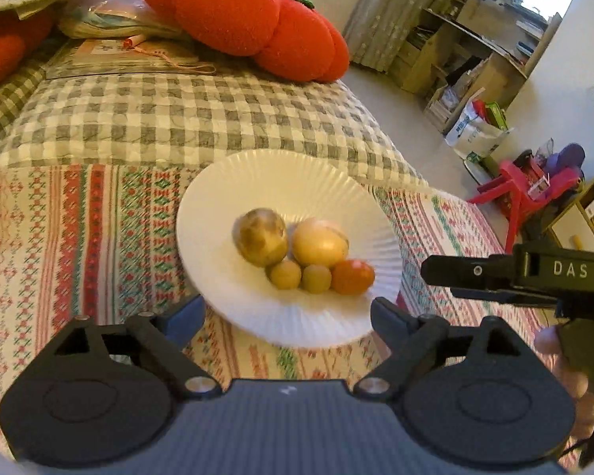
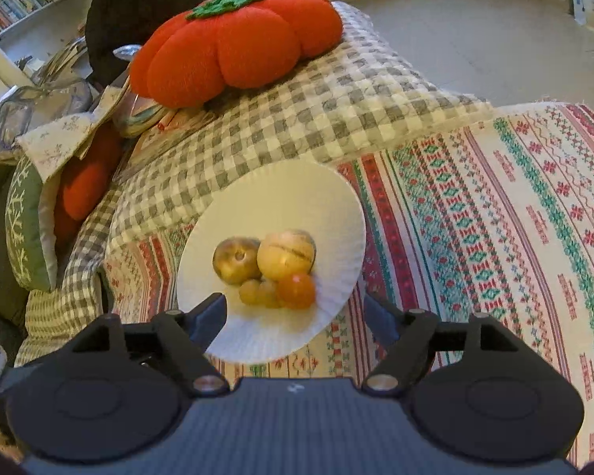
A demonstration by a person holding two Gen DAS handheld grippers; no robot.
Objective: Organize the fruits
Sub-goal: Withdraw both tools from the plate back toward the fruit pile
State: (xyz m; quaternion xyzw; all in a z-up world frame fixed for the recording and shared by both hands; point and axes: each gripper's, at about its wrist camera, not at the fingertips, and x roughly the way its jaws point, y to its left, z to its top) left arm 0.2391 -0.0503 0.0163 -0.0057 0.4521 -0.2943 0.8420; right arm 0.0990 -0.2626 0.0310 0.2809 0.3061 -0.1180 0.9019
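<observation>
A white fluted plate (image 1: pixel 281 182) (image 2: pixel 281 194) rests on the patterned cloth and holds several fruits in a cluster: a brownish round fruit (image 1: pixel 260 242) (image 2: pixel 235 259), a pale yellow striped fruit (image 1: pixel 319 242) (image 2: pixel 286 254), two small yellow-green fruits (image 1: pixel 284 274) (image 2: pixel 257 293) and an orange fruit (image 1: pixel 352 276) (image 2: pixel 296 290). My left gripper (image 1: pixel 287 312) hangs open above the plate's near rim with nothing between its fingers. My right gripper (image 2: pixel 295 316) is open too, over the plate's near edge, holding nothing. Its black body (image 1: pixel 507 273) shows at the right in the left wrist view.
A big red tomato-shaped cushion (image 1: pixel 249 19) (image 2: pixel 233 43) lies behind on a grey checked blanket (image 1: pixel 178 118) (image 2: pixel 297 111). Papers and bags pile at the back left. The floor, a red stool (image 1: pixel 522 194) and wooden shelves (image 1: pixel 475 47) are to the right.
</observation>
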